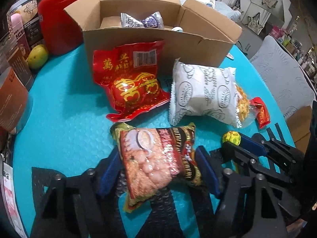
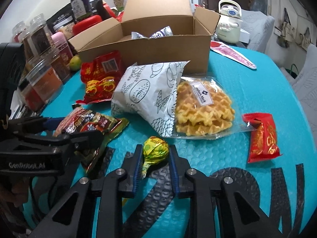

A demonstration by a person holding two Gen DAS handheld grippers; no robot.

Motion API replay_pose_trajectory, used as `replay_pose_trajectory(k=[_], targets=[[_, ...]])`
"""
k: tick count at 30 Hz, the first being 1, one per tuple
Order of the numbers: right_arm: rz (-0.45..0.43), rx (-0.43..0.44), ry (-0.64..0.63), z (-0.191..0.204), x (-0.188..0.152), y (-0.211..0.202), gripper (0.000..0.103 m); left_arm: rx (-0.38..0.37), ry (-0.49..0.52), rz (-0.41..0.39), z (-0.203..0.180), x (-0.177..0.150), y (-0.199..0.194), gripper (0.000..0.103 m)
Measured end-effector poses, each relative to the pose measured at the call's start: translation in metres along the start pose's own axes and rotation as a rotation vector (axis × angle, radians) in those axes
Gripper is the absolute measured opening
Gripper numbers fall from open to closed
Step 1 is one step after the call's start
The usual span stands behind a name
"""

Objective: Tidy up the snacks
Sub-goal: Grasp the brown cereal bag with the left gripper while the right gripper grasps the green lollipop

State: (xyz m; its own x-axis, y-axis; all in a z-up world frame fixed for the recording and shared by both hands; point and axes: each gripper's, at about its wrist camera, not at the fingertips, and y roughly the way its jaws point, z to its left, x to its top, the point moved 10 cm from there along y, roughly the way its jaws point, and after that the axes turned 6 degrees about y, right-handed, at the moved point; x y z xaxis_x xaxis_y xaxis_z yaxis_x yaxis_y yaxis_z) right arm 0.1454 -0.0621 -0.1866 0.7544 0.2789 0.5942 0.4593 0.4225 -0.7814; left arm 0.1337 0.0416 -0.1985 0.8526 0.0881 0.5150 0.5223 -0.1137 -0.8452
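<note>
Through my left wrist view, my left tongs [image 1: 158,170] are spread to either side of the noodle packet [image 1: 156,160], which lies flat on the teal tabletop [image 1: 65,119]. I cannot tell whether the pads actually press on it, so I count it as straddled, not held. I judge the packet light, crinkly and slick, with a brittle block inside; squeezing across its middle, where it is fullest, should hold better than nipping a floppy sealed edge. Beyond it lie the red packet [image 1: 130,83] and the white printed bag [image 1: 202,93], both just in front of the cardboard box [image 1: 158,41], where one wrapped snack [image 1: 142,20] already sits. At the right my right tongs [image 1: 233,144] show at the lollipop [image 1: 231,137].

Through my right wrist view, those right tongs [image 2: 155,156] are pressed together on the lollipop [image 2: 155,146], pads on either side of its foil-wrapped head, low over the tabletop. The head should be hard, light and round, so it may roll in the grip; I judge a hold across its widest part safest. The waffle pack [image 2: 204,107] looks soft and crushable, the small red sachet [image 2: 262,136] stiff and easy.
</note>
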Motion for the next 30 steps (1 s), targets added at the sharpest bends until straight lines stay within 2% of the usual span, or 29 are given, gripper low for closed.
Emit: replay_pose_trajectory(k=[4, 14, 19, 22, 24, 25, 27, 28, 29, 30], targets=[[-0.003, 0.014, 0.013, -0.002, -0.007, -0.009, 0.025, 0.035, 0.043, 0.004, -0.007, -0.006, -0.007, 0.067], [0.000, 0.040, 0.015, -0.010, -0.034, -0.037, 0.025, 0.013, 0.128, 0.043, -0.039, -0.034, -0.026, 0.064], [0.017, 0.033, 0.002, -0.015, -0.053, -0.048, 0.025, 0.028, 0.174, 0.053, -0.048, -0.044, -0.027, 0.064], [0.025, 0.035, -0.006, -0.015, -0.062, -0.054, 0.025, 0.007, 0.178, 0.070, -0.055, -0.051, -0.027, 0.064], [0.027, 0.030, -0.006, -0.015, -0.066, -0.055, 0.025, 0.010, 0.186, 0.073, -0.057, -0.053, -0.025, 0.070], [0.025, 0.027, -0.004, -0.016, -0.067, -0.055, 0.025, 0.005, 0.185, 0.085, -0.058, -0.054, -0.021, 0.077], [0.021, 0.022, -0.006, -0.016, -0.068, -0.055, 0.026, 0.000, 0.185, 0.127, -0.061, -0.059, -0.010, 0.078], [0.019, 0.018, -0.010, -0.016, -0.068, -0.055, 0.026, 0.040, 0.222, 0.102, -0.063, -0.057, -0.012, 0.078], [0.019, 0.012, -0.015, -0.015, -0.068, -0.055, 0.026, 0.066, 0.244, 0.110, -0.065, -0.058, -0.009, 0.080], [0.018, 0.006, -0.019, -0.015, -0.069, -0.055, 0.026, 0.069, 0.246, 0.095, -0.066, -0.057, -0.010, 0.080]])
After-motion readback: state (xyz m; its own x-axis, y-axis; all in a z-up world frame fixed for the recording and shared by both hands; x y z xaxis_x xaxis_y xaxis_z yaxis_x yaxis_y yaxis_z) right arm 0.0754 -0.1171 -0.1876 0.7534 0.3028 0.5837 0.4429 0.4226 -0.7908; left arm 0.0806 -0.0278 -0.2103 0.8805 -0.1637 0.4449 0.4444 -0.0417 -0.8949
